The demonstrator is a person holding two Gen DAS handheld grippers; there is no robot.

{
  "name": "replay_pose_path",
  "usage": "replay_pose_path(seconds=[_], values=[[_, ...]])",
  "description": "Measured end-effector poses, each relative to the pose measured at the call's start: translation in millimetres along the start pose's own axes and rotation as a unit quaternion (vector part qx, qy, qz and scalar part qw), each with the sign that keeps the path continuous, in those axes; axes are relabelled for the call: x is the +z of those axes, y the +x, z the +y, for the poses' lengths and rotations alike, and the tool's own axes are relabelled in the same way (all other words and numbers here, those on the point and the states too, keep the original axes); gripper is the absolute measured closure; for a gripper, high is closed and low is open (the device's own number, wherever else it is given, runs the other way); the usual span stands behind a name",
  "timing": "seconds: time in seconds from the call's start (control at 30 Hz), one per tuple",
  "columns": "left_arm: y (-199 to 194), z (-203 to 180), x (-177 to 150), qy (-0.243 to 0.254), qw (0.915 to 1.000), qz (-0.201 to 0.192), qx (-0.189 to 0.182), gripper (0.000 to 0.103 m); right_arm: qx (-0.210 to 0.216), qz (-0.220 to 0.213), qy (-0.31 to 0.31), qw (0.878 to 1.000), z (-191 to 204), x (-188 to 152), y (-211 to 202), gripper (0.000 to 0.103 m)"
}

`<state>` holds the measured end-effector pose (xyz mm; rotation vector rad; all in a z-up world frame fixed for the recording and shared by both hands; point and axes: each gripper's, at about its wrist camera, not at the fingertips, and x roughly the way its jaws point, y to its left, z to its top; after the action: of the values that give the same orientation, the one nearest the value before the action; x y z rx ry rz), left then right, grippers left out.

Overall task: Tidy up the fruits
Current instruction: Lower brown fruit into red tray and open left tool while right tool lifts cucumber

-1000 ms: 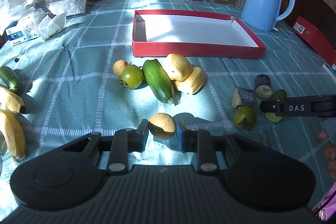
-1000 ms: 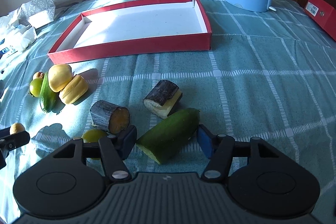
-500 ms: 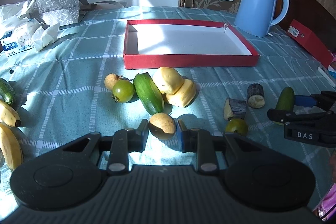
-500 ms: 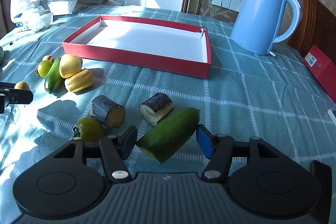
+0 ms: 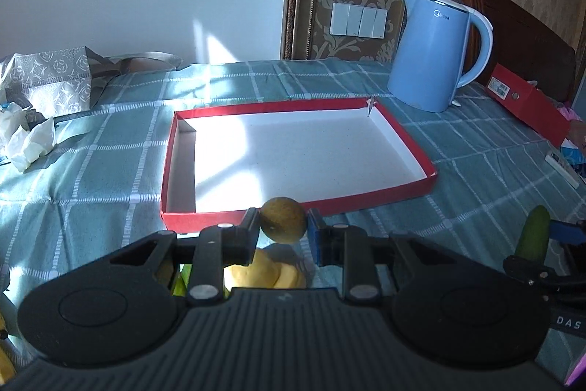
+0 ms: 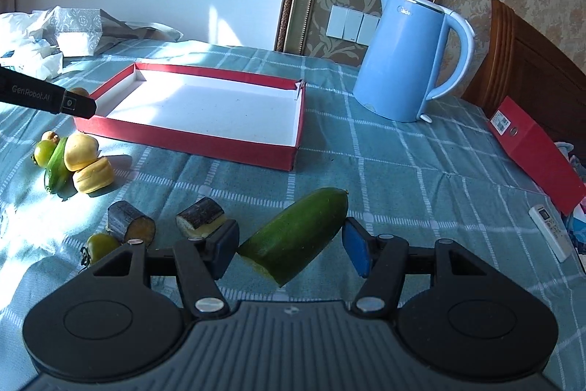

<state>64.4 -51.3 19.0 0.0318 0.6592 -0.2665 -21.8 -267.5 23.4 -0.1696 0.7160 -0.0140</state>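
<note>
My left gripper (image 5: 284,229) is shut on a small round tan fruit (image 5: 282,219) and holds it in the air just before the near wall of the red tray (image 5: 399,191). My right gripper (image 6: 289,246) is shut on a cut green cucumber piece (image 6: 295,237), lifted above the cloth; it also shows at the right edge of the left wrist view (image 5: 533,237). The red tray (image 6: 190,141) has a bare white floor. Yellow fruits (image 6: 88,163), a whole cucumber (image 6: 56,163) and a green tomato (image 6: 44,151) lie left of the tray.
Two dark sugarcane chunks (image 6: 130,226) and a green tomato (image 6: 100,244) lie by my right gripper. A blue kettle (image 6: 406,61) stands behind the tray. A red box (image 6: 538,149) and a remote (image 6: 551,231) lie at right. Bags and tissues (image 5: 44,90) at far left.
Both grippers have risen with their loads and moved toward the red tray. The left one now holds the tan fruit at the tray's near wall.
</note>
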Motion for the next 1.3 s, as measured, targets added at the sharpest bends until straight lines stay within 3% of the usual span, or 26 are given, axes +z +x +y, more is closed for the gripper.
replay_pose_path(seconds=[0.13, 0.37, 0.6, 0.87, 0.9, 0.97, 1.07, 1.3], values=[[29, -3, 23, 0.01, 0.9999, -0.005, 0.011, 0.078, -0.005, 0.002, 0.009, 1.0, -11, 1, 4, 0.042], [89, 1, 42, 0.01, 0.9993, 0.02, 0.031, 0.078, -0.01, 0.013, 0.016, 1.0, -24, 1, 13, 0.042], [136, 15, 44, -0.008, 0.9967, 0.059, 0.055, 0.078, -0.008, 0.02, 0.02, 1.0, -33, 1, 21, 0.042], [153, 17, 37, -0.01, 0.9949, 0.079, 0.062, 0.077, -0.004, 0.034, 0.024, 0.999, -39, -1, 30, 0.042], [155, 17, 36, -0.01, 0.9947, 0.081, 0.064, 0.076, -0.004, 0.034, 0.024, 0.999, -40, -1, 31, 0.042], [156, 17, 34, -0.01, 0.9944, 0.082, 0.066, 0.06, -0.004, 0.034, 0.024, 0.999, -40, -1, 31, 0.042], [152, 17, 32, -0.01, 0.994, 0.076, 0.078, 0.048, -0.003, 0.034, 0.024, 0.999, -40, -1, 31, 0.042], [116, 19, 31, -0.019, 0.9945, 0.045, 0.092, 0.042, -0.002, 0.031, 0.025, 0.999, -40, -1, 30, 0.042]])
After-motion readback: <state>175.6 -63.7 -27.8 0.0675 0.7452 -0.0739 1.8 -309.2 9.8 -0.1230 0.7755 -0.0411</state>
